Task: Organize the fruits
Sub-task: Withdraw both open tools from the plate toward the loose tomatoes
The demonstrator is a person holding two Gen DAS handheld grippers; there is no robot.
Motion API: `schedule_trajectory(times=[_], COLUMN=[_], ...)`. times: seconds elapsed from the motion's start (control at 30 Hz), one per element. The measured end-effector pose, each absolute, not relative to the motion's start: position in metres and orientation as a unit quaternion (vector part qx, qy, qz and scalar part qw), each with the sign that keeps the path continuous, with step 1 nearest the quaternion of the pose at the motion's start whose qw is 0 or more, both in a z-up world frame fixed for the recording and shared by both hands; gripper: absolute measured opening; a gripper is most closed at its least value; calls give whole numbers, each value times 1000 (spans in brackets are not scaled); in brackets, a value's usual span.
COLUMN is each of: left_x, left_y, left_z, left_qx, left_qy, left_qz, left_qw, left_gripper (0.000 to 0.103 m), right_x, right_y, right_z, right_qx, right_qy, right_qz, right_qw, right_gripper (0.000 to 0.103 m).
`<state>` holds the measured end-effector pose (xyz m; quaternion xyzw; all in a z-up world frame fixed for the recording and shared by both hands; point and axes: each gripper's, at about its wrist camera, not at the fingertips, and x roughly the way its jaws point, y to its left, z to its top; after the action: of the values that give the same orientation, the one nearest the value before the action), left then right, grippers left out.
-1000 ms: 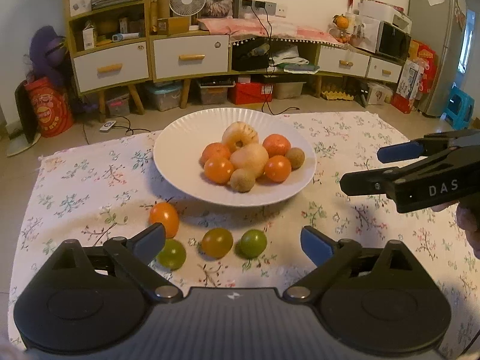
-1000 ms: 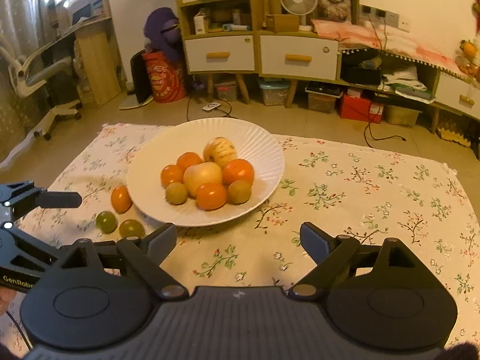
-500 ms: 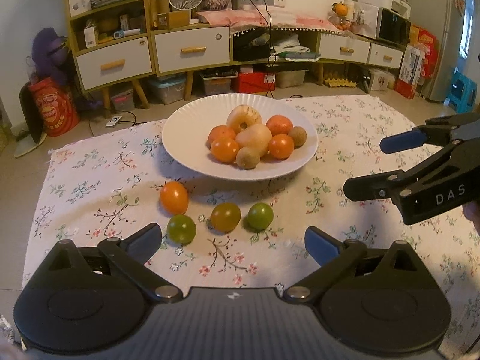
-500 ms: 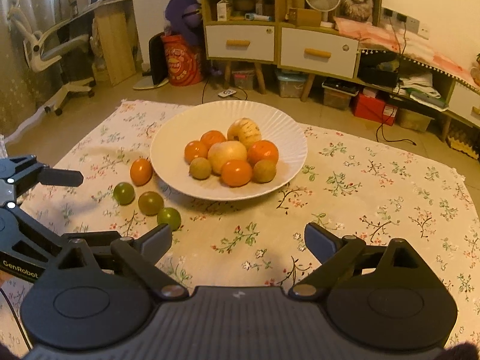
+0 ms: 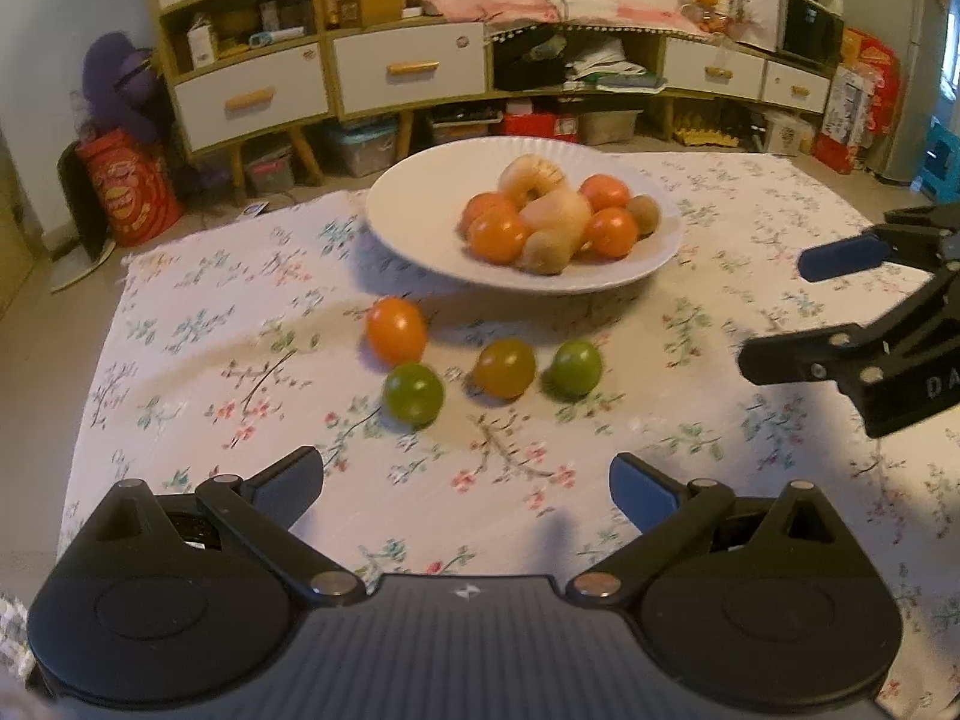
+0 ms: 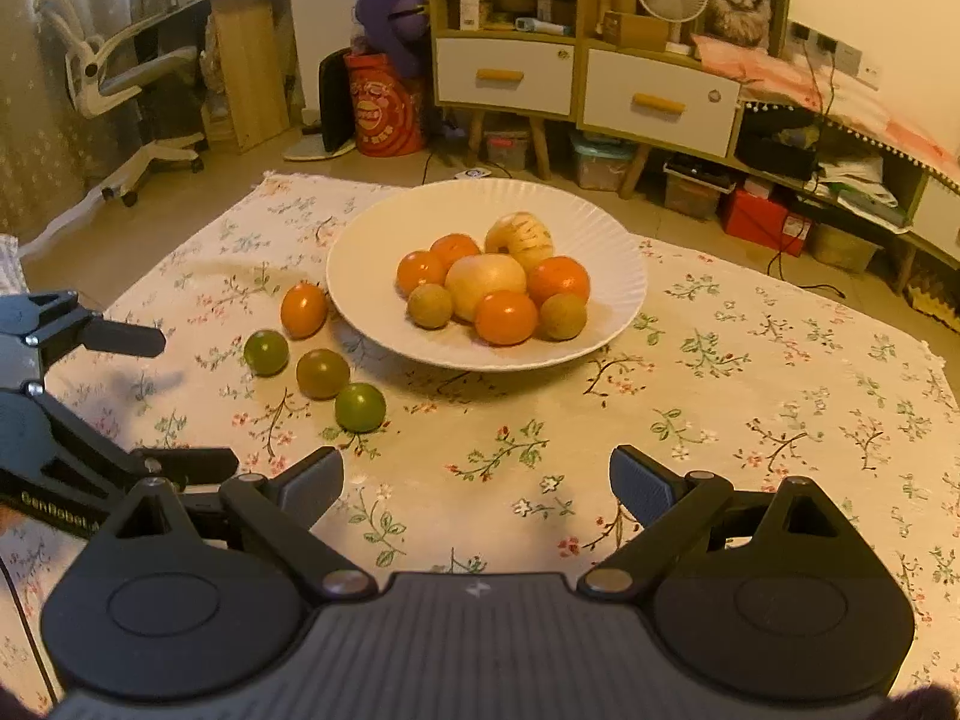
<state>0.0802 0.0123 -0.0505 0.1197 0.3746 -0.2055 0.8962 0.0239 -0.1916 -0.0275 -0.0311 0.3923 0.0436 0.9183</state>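
Note:
A white plate (image 5: 420, 228) (image 6: 372, 276) on the flowered cloth holds several orange, pale yellow and brown fruits. In front of it on the cloth lie an orange tomato (image 5: 396, 329) (image 6: 303, 309), a green one (image 5: 414, 393) (image 6: 266, 351), a brownish one (image 5: 504, 367) (image 6: 323, 373) and another green one (image 5: 576, 368) (image 6: 360, 407). My left gripper (image 5: 465, 483) is open and empty, short of the loose tomatoes. My right gripper (image 6: 477, 480) is open and empty, to the right of them; it also shows in the left wrist view (image 5: 786, 306).
The flowered cloth (image 5: 210, 360) (image 6: 750, 390) covers a low table. Behind it stand shelves and drawers (image 5: 408, 66), a red bag (image 6: 384, 114) and an office chair (image 6: 132, 84).
Both grippers have pulled back and up from the plate, so the tomatoes and plate sit farther ahead. No fruit has moved. Both stay open.

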Motion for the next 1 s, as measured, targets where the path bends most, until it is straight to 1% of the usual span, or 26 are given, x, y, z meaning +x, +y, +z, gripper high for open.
schedule_trajectory(times=[0.33, 0.6, 0.8, 0.9, 1.0], left_x=[97, 106, 109, 112, 113], left_y=[33, 34, 34, 37, 37], left_z=[-68, -76, -78, -79, -78], left_qx=[102, 102, 99, 89, 82], left_qy=[375, 381, 370, 363, 355], left_qz=[-181, -169, -172, -176, -178], left_qw=[903, 903, 908, 911, 914], left_gripper=[90, 90, 90, 86, 76], right_x=[28, 38, 43, 45, 46], right_y=[-177, -168, -163, -161, -160], right_z=[-44, -54, -60, -63, -64], right_qx=[-48, -56, -61, -64, -65], right_qy=[399, 408, 414, 417, 418], right_qz=[51, 57, 61, 62, 62], right_qw=[914, 909, 906, 905, 904], right_gripper=[95, 95, 95, 95, 95])
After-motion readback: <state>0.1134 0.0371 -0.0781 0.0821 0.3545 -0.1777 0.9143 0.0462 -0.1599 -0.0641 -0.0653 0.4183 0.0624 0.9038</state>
